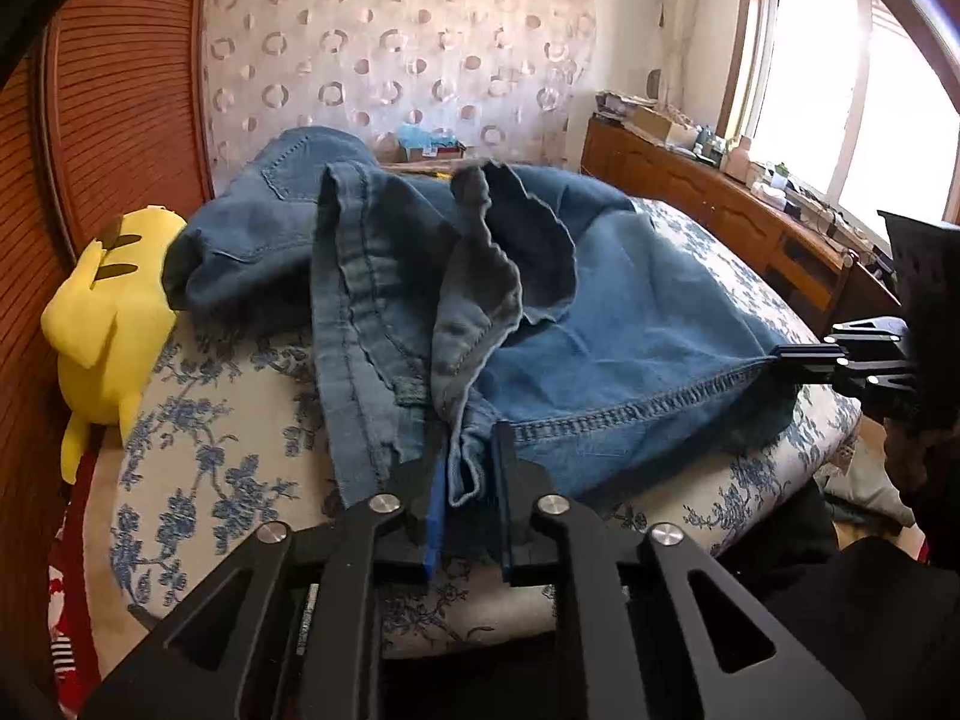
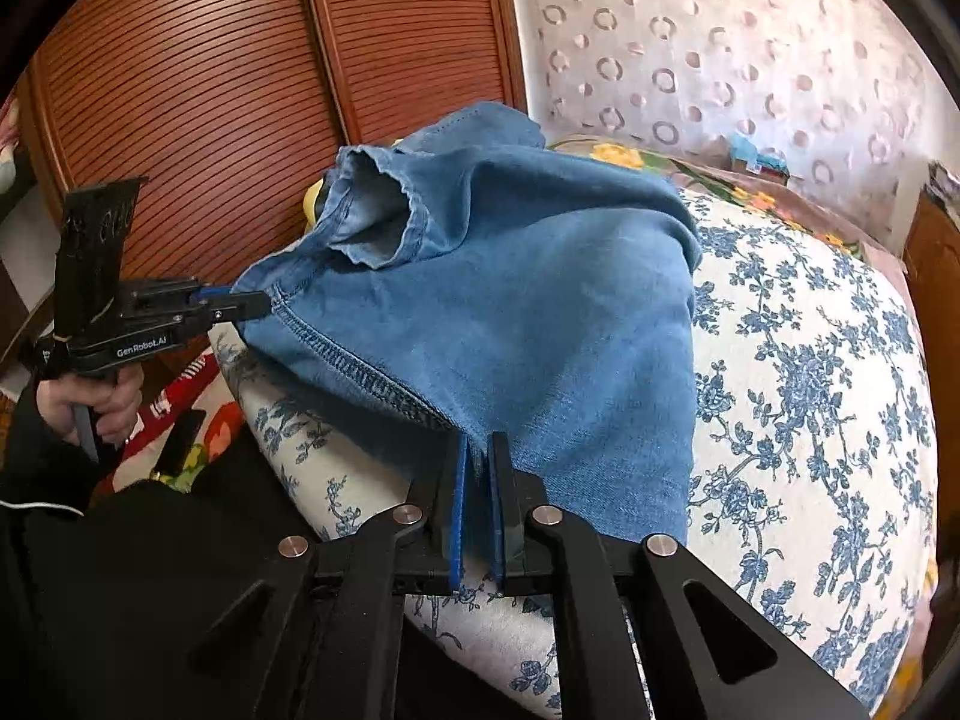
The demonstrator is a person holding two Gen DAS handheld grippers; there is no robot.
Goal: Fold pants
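Blue denim pants [image 1: 600,324] lie bunched on the bed, hem edge toward me. My left gripper [image 1: 471,450] is shut on a fold of the hem at its near left corner. My right gripper [image 2: 480,450] is shut on the hem's other corner; it shows at the right in the left wrist view [image 1: 774,357]. The left gripper also shows in the right wrist view [image 2: 264,303], pinching the denim [image 2: 540,312]. The hem is stretched between the two grippers. The waist end lies heaped at the far side.
The bed [image 1: 198,450] has a white cover with blue flowers [image 2: 810,390]. A yellow plush toy [image 1: 108,312] lies at the bed's left, by a brown slatted wardrobe [image 2: 210,90]. A wooden cabinet [image 1: 720,204] with clutter stands under the window at right.
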